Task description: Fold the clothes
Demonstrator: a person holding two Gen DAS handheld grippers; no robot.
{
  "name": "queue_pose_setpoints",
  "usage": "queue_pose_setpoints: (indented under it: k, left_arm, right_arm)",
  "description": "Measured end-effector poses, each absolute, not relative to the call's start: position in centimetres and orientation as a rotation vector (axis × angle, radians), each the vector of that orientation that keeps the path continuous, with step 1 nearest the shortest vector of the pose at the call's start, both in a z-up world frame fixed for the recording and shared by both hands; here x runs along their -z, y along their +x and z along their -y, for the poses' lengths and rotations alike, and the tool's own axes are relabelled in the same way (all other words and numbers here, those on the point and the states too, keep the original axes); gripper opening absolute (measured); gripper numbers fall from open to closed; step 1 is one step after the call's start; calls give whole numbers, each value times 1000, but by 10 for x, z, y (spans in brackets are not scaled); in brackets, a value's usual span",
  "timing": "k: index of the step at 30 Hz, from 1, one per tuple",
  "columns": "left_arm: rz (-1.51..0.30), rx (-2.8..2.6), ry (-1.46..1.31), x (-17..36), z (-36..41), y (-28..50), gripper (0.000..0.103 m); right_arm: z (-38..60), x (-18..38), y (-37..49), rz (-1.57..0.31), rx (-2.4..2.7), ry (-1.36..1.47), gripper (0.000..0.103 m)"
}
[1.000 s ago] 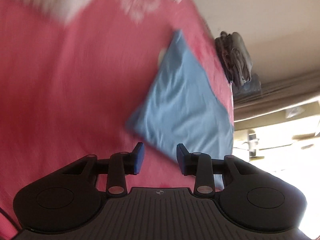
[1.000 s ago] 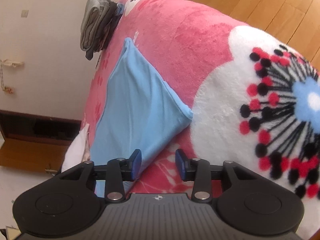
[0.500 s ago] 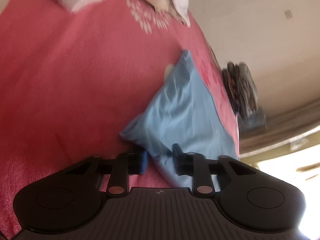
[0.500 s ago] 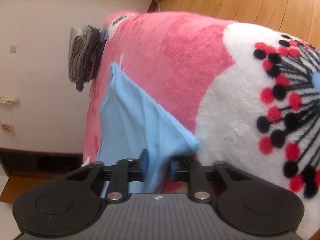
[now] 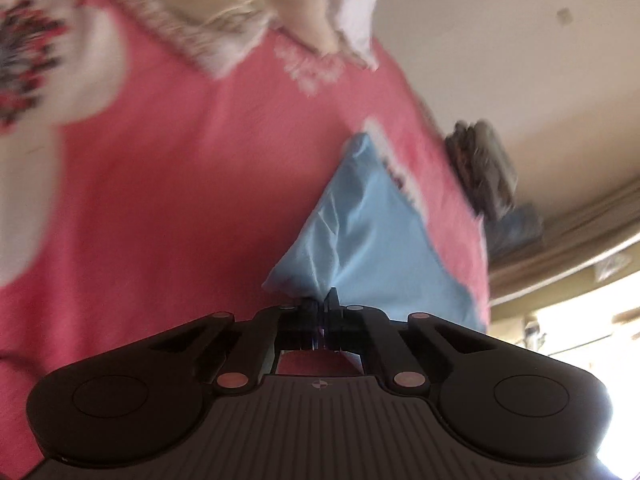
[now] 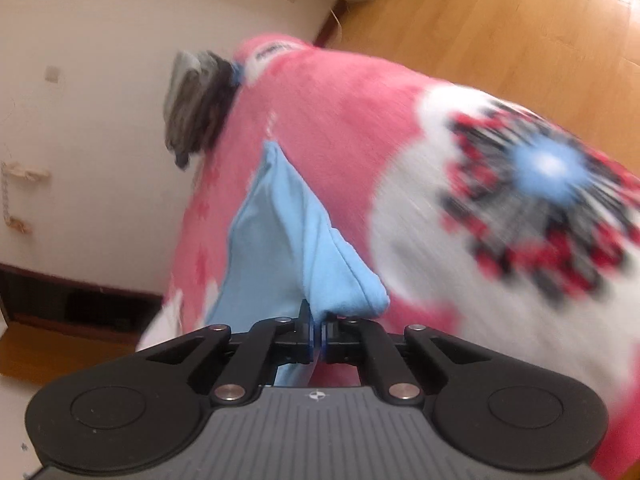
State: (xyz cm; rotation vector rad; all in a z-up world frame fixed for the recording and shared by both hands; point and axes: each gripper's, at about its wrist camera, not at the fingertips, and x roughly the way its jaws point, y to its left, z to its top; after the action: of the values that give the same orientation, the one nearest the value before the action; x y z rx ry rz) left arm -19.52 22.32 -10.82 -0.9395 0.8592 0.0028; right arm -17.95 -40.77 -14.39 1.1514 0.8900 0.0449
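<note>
Now both grippers are clenched on near corners of the blue cloth, the left gripper (image 5: 322, 312) low in the centre of its frame and the right gripper (image 6: 316, 328) likewise, with the blue cloth (image 5: 360, 240) stretched toward the far edge of the pink blanket (image 5: 180, 200). Each pinch takes only a thin corner, so a hard or uneven pull could slip it free and crumple the fold. Only the left view shows the white clothes (image 5: 248, 8) at top; only the right shows the wooden floor (image 6: 500, 20) at upper right, while the grey folded pile (image 6: 196, 104) appears in both.

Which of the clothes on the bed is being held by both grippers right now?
The light blue garment. Both the left gripper and right gripper have their jaws shut on its corners; the grey folded pile and cream clothes lie untouched.
</note>
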Motion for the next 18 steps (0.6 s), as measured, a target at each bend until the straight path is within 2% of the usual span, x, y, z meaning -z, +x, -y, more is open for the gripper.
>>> queue_pose_setpoints:
  k: [3,7,8,10,15,18]
  left_arm:
    - [-944,18,-913,124,-228,-211,1]
    - [-1004,83,-763,128,-224,-209,17]
    - [-999,89,-736,123,-224,-209,26]
    - [-988,81,-678,113,-226,-214,35]
    - [-920,-13,-520,83,-235,-237,36]
    - [-831,-35,-441,65,-233,-240,36]
  right_arm:
    - [408,157,-213,-984,-51,1161,4]
    - [409,165,-219,-1069,-72,1004,13]
    - [409,157,-222,-1073,-83,939,19]
    - [411,136,-226,-1071,-109,797,24]
    - [414,84,-239,-1052,-171,442,25]
    - [380,68,-228,-948,-309,301,22]
